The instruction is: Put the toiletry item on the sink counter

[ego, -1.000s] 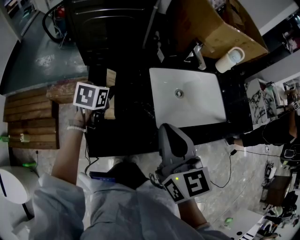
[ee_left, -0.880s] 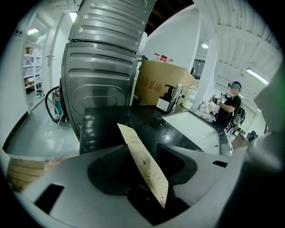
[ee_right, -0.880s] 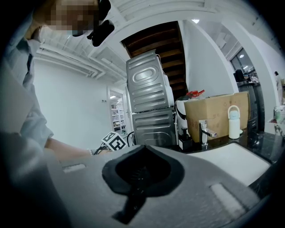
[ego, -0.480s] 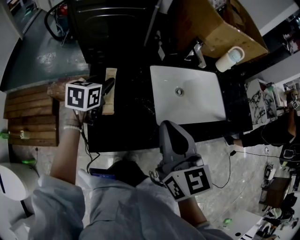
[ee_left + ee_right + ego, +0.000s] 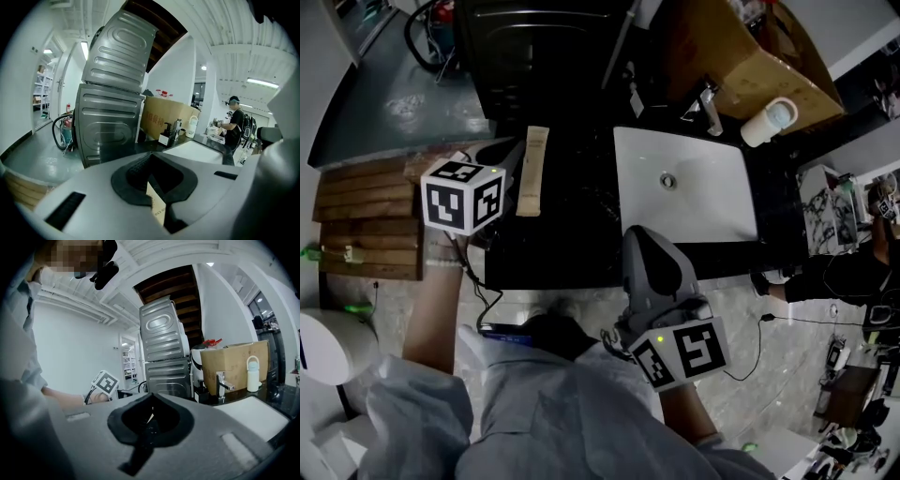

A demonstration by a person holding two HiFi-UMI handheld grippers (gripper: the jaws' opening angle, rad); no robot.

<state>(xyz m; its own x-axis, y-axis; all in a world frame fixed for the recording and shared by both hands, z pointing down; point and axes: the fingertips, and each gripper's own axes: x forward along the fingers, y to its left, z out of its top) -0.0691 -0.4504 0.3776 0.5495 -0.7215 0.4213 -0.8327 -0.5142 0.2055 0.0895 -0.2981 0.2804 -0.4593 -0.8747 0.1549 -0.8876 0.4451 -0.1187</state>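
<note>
The toiletry item (image 5: 532,171), a long, narrow tan carton, lay flat on the black sink counter (image 5: 572,234), on its left part close to the left edge. Its length ran from near to far, the far end leaning slightly to the right. It rested well apart from the white basin (image 5: 684,183) set into the counter's right half. Seen from close above, its pale face (image 5: 158,211) carried small dark print, too small to read

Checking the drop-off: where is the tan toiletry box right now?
In the head view the tan toiletry box lies flat on the black counter, left of the white sink basin and just right of the left gripper.
</note>
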